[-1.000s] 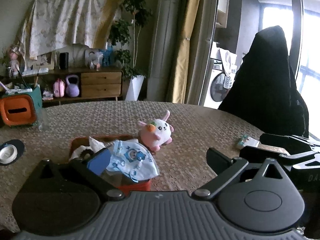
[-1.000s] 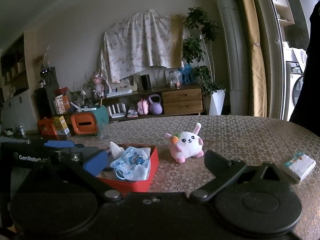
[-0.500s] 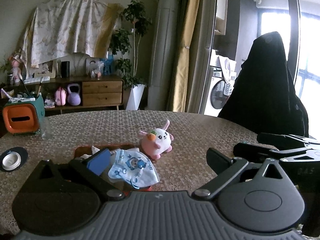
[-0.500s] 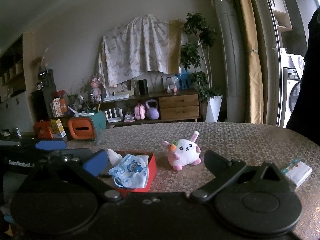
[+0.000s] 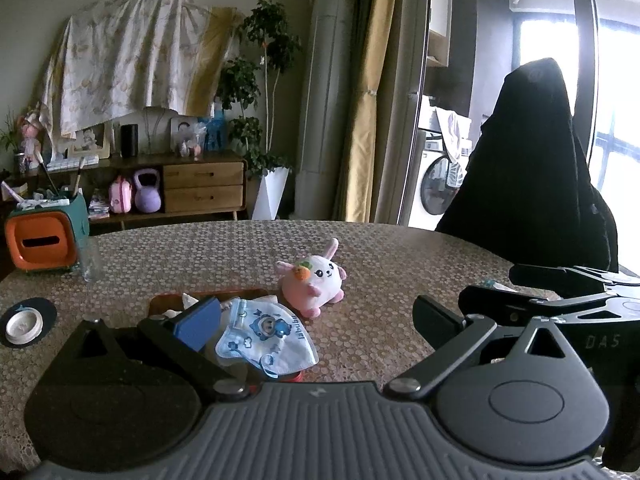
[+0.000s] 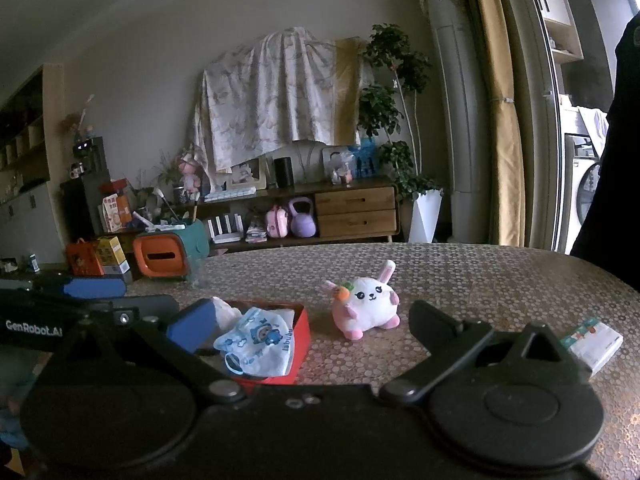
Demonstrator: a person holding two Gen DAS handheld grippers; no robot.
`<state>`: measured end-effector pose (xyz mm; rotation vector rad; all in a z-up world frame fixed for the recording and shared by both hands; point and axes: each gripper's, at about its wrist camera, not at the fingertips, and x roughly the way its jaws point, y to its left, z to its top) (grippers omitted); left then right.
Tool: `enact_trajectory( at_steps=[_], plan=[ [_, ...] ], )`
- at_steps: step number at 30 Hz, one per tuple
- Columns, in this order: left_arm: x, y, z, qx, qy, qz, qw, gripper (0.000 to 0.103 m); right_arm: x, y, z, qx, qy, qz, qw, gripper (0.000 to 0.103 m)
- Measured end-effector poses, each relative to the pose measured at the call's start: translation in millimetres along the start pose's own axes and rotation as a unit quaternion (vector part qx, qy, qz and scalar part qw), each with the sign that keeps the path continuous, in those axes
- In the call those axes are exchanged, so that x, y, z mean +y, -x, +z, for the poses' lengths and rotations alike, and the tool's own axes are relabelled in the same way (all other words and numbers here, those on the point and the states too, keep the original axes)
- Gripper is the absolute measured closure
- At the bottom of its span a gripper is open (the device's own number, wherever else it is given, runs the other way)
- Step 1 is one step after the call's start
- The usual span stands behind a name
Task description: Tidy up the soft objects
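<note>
Both claws, left claw (image 5: 316, 316) and right claw (image 6: 304, 320), have drawn back, spread wide.

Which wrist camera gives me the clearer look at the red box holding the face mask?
The right wrist view: the red box shows its side wall and rim, with the face mask draped inside. In the left wrist view, the box shows only a rim sliver; the gripper body and mask hide the rest.

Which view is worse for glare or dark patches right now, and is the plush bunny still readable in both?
Left wrist view: window blown out at right, silhouetting the dark draped shape; plush bunny sharp. Right wrist view: dimmer, evenly lit, no glare; bunny and red box clear. Both show fisheye bending at edges.
</note>
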<state>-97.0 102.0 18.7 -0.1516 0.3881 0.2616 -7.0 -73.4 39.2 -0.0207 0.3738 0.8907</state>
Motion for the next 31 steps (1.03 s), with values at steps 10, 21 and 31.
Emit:
enact_trajectory(
  at_steps=[10, 21, 31],
  plan=[
    [-1.1, -0.3, -0.3, 0.0, -0.001, 0.004, 1.0, 0.0, 0.4, -0.5, -0.4, 0.001, -0.002, 0.001, 1.0, 0.0],
    [4.6, 1.3, -2.5, 0.005, -0.001, 0.008, 1.0, 0.0, -1.4, -3.9, -4.9, 0.003, -0.006, -0.001, 1.0, 0.0],
    [4.9, -1.2, -2.7, 0.01, 0.001, 0.008, 0.9999, 0.0, -1.0, -6.5, -6.0, 0.007, -0.008, -0.005, 1.0, 0.0]
  ],
)
